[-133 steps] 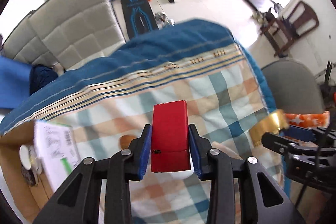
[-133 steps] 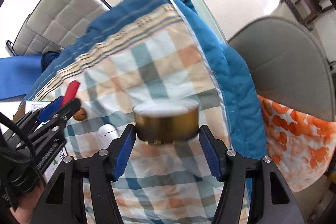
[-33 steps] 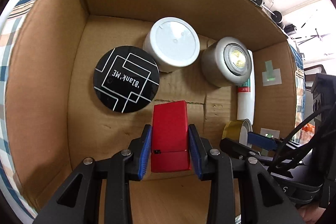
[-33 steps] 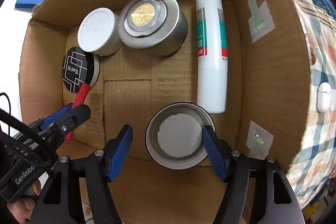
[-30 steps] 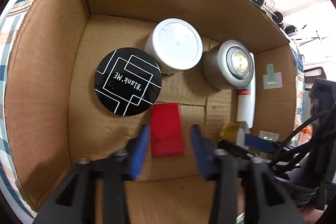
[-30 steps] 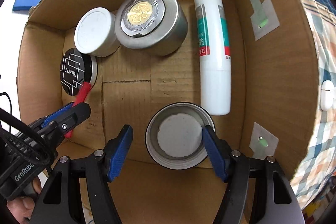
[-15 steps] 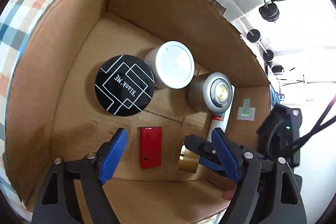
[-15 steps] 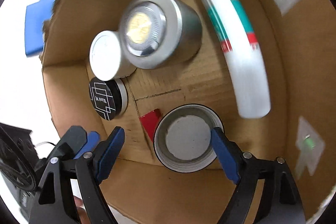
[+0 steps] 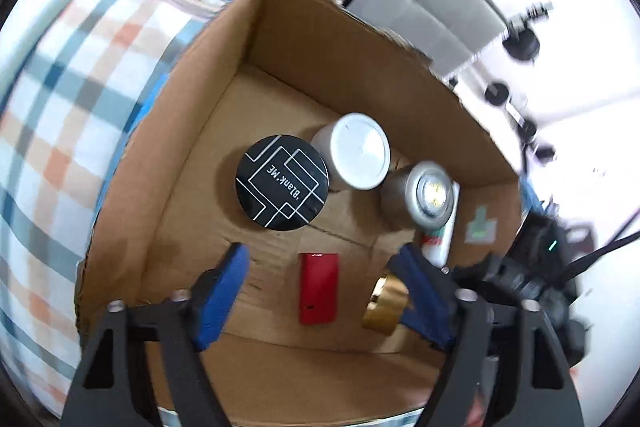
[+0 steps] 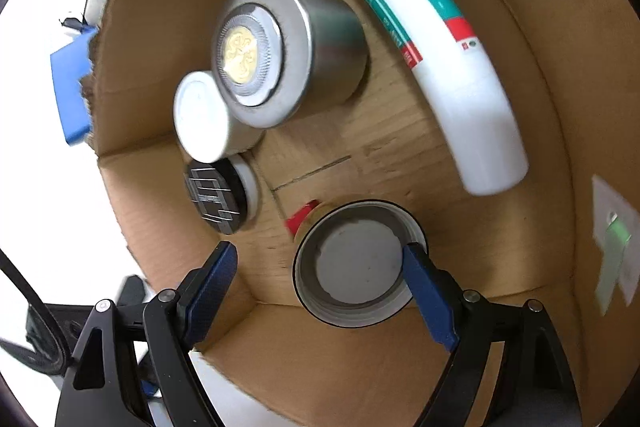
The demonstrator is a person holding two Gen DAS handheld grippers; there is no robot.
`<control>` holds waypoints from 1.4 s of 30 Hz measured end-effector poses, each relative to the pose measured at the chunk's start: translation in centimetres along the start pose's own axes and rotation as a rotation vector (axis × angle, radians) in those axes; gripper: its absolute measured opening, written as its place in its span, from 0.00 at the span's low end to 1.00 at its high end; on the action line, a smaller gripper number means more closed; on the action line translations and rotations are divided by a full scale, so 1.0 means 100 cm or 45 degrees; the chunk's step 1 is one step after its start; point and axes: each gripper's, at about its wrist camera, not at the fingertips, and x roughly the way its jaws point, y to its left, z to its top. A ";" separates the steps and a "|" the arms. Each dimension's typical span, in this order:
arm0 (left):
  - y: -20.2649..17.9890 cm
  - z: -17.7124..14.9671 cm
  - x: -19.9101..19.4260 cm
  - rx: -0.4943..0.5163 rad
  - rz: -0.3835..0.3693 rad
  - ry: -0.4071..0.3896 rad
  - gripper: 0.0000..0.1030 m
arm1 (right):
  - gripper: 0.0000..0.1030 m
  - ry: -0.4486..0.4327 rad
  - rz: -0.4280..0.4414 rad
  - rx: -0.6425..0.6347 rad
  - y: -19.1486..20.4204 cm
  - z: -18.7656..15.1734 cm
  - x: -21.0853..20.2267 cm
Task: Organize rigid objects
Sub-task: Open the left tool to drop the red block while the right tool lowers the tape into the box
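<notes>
The left gripper [image 9: 324, 287] hangs above an open cardboard box [image 9: 200, 131], its blue fingers [image 9: 224, 291] released and clear of everything; they have just been closing again with nothing pinched between them; the red block [image 9: 319, 289] lies flat on the box floor between and beyond the two tips, a small glossy rectangle whose long axis runs straight away from the fingers, a tiny dark mark near its closer end; just past the right fingertip sits the gold tin [image 9: 386, 303], seen here side-on, its brass wall showing.

The right gripper [image 10: 320, 285] is also released; the right finger [image 10: 428, 299] overlaps the tin's rim in the picture, though contact there cannot be told, while the left finger stands well off it; from this side the tin [image 10: 356, 263] stands upright on the floor, round, open face up, with a grey-white disc inside a dark rim; a corner of the red block [image 10: 298, 219] peeks out beyond its left edge.

Farther from the fingers stand a black "Blank.ME" jar [image 9: 282, 183], a white-lidded pot [image 9: 356, 157] and a silver canister [image 10: 288, 55] with a gold emblem on top; a white tube [image 10: 432, 51] with teal and red bands lies along the right wall, its long axis pointing away; the box sits on a checked cloth [image 9: 52, 131].
</notes>
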 end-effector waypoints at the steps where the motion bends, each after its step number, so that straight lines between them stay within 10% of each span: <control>1: -0.005 -0.002 0.002 0.044 0.018 0.007 0.54 | 0.84 0.001 0.017 0.007 0.001 -0.001 0.000; 4: -0.018 -0.005 0.012 0.112 0.022 0.062 0.40 | 0.84 -0.014 0.016 -0.014 0.008 -0.004 0.000; 25: -0.028 -0.010 0.061 0.153 -0.032 0.273 0.42 | 0.85 -0.136 0.233 0.084 -0.003 -0.005 -0.022; 42: -0.056 -0.011 0.055 0.199 -0.175 0.301 0.55 | 0.85 -0.125 0.030 0.046 0.007 0.003 0.006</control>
